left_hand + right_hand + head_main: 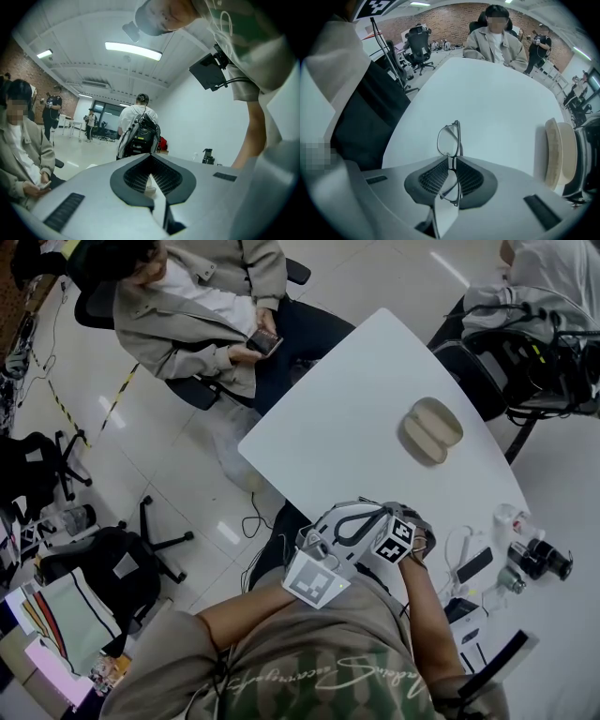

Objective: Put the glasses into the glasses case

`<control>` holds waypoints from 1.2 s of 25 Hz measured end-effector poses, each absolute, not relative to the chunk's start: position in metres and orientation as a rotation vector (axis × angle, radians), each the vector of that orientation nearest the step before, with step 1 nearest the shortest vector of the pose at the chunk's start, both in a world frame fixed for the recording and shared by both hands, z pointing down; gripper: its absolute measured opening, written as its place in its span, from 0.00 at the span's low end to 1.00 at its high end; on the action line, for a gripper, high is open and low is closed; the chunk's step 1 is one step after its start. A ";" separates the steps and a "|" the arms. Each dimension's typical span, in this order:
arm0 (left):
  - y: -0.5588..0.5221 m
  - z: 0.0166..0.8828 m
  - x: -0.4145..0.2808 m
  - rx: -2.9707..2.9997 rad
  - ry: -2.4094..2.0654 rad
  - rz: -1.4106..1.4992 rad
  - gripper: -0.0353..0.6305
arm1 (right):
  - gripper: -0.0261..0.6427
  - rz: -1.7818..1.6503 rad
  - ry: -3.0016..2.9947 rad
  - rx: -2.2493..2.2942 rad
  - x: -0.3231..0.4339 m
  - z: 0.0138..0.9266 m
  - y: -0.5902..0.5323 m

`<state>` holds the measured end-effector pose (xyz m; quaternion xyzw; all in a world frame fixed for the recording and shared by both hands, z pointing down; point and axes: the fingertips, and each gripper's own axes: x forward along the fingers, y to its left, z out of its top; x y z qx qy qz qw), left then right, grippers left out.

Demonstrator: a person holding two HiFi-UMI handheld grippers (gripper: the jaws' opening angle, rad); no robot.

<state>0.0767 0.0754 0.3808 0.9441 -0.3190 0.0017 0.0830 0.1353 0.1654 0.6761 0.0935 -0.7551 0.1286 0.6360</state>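
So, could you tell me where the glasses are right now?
In the right gripper view, the glasses are clamped at the bridge in the right hand-held gripper, above the white table, with the open case to their right.

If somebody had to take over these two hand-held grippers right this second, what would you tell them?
Left hand-held gripper: jaws together, nothing in them.
Right hand-held gripper: shut on the glasses, pinched at the bridge, lifted clear of the white table.
Glasses case: open on the table, farther out, apart from both grippers.
Done: glasses in hand.
Left: carry them to the case and lay them in.
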 end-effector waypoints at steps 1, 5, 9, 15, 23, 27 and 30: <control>0.075 0.380 0.076 2.823 -0.951 0.006 0.06 | 0.12 0.293 -1.724 0.212 0.135 0.676 0.165; 0.077 0.374 0.074 2.836 -0.952 -0.034 0.06 | 0.12 0.285 -1.726 0.214 0.133 0.675 0.164; 0.082 0.378 0.077 2.866 -0.947 0.042 0.06 | 0.11 0.270 -1.730 0.220 0.132 0.675 0.163; 0.089 0.376 0.078 2.913 -0.942 0.106 0.06 | 0.11 0.258 -1.741 0.234 0.131 0.672 0.159; 0.086 0.369 0.072 2.920 -0.936 0.104 0.06 | 0.10 0.252 -1.743 0.274 0.128 0.668 0.156; 0.084 0.368 0.073 2.928 -0.910 0.106 0.06 | 0.10 0.236 -1.736 0.298 0.125 0.665 0.152; 0.085 0.366 0.076 2.945 -0.866 0.105 0.06 | 0.10 0.237 -1.734 0.315 0.123 0.661 0.151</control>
